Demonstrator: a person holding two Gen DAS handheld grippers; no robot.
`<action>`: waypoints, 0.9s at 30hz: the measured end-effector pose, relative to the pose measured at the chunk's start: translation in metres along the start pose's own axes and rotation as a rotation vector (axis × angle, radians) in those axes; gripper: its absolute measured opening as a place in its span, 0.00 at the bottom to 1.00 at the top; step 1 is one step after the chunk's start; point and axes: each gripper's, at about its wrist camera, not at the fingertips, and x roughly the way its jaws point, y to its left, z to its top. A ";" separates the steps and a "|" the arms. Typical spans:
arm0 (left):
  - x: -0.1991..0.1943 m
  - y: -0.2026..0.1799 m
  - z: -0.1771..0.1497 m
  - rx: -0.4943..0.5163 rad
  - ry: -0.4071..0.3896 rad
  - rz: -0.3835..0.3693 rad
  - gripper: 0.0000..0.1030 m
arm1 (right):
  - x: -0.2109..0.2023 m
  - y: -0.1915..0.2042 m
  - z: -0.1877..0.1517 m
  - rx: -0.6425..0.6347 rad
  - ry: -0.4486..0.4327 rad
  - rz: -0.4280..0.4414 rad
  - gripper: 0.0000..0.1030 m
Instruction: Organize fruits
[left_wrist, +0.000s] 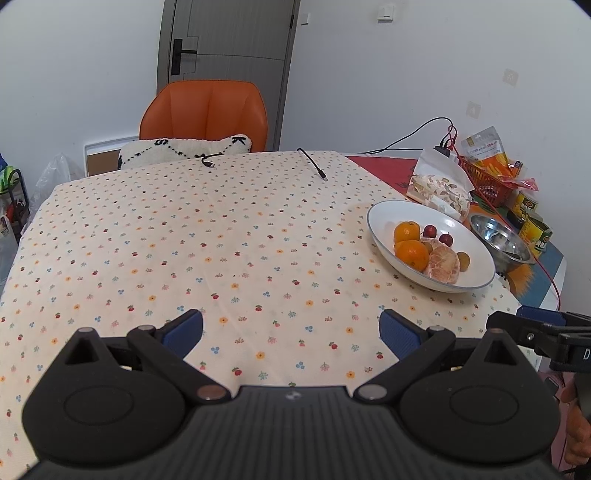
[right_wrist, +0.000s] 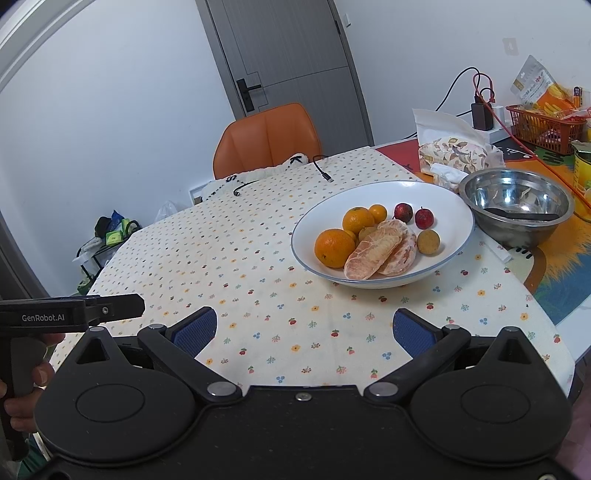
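Plainly, in the left wrist view, the left hand-held gripper (left_wrist: 291, 330) hovered over the tabletop (left_wrist: 184, 236) with its blue pads spread wide and nothing between them. The plate (left_wrist: 476, 275) lay ahead and well to the right of it, near the tabletop's right edge. On the plate sat two oranges (left_wrist: 412, 254), a peeled citrus (left_wrist: 442, 264), two small red fruits (left_wrist: 429, 231) and a yellowish round one (left_wrist: 463, 260). Just beyond the plate stood a steel bowl (left_wrist: 495, 225), and behind that a red basket (left_wrist: 489, 179). The tip of the other tool showed at the right edge.

From the right wrist view, the right hand-held gripper (right_wrist: 302, 330) was likewise open and empty, low over the tabletop (right_wrist: 221, 258). The plate (right_wrist: 458, 206) lay almost straight ahead of it, slightly right, near but not touching. That made the right side clearly the nearer one. The peeled citrus (right_wrist: 373, 254), in two pale, membrane-covered halves, lay with its long axis running from near-left to far-right on the plate's near side. An orange (right_wrist: 334, 247) touched its left end; another orange (right_wrist: 357, 220) and a smaller one (right_wrist: 378, 213) sat behind. Two red fruits (right_wrist: 403, 212) lay at the far side, the yellowish one (right_wrist: 428, 242) just right of the citrus. The steel bowl (right_wrist: 517, 225) stood just beside the plate's right rim. The left hand-held gripper (right_wrist: 122, 306) showed at the left, side-on, so its opening could not be judged there.
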 end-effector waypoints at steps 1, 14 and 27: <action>0.000 0.001 0.000 -0.001 0.001 0.001 0.98 | 0.000 0.000 0.000 0.000 0.000 0.000 1.00; 0.002 0.000 -0.001 0.004 0.007 0.007 0.98 | 0.001 -0.001 -0.002 0.002 0.003 -0.002 1.00; 0.007 -0.002 -0.002 0.015 0.016 0.006 0.98 | 0.003 -0.002 -0.003 0.005 0.006 -0.004 1.00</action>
